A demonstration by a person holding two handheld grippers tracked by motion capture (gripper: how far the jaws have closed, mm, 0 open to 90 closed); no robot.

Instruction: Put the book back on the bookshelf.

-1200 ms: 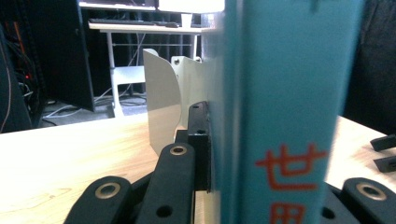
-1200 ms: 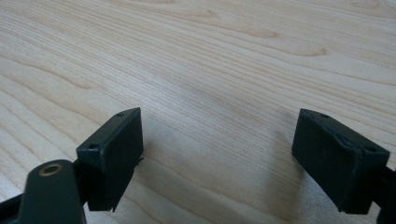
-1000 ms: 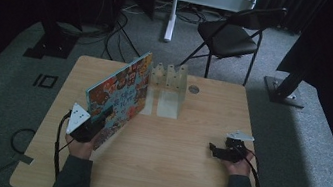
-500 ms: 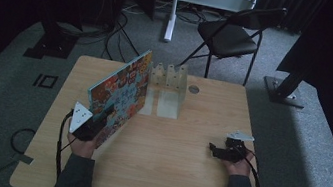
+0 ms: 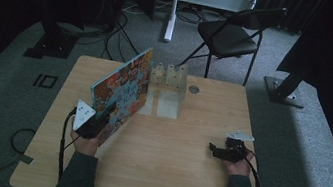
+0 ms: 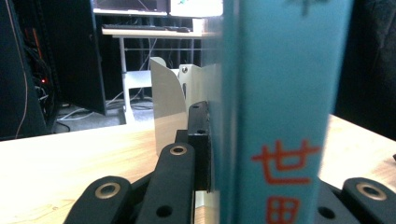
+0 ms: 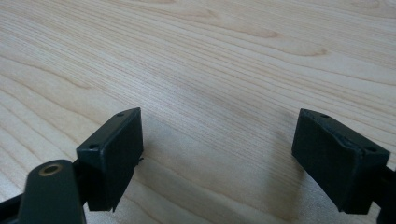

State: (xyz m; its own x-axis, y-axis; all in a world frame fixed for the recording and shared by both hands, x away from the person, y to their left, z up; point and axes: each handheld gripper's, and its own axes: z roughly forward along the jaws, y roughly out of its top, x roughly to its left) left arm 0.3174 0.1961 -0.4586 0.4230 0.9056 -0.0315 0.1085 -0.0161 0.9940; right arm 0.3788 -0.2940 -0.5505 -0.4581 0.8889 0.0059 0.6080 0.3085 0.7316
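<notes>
L gripper pinches the book by its spine edge, upright & angled w/ the rack just beyond its far end, prob. for slotting in, while R gripper idles spread over table.

In the left gripper view the book runs off the top and bottom edges, hiding the far jaw and blurring what may be red characters on its teal spine
</notes>
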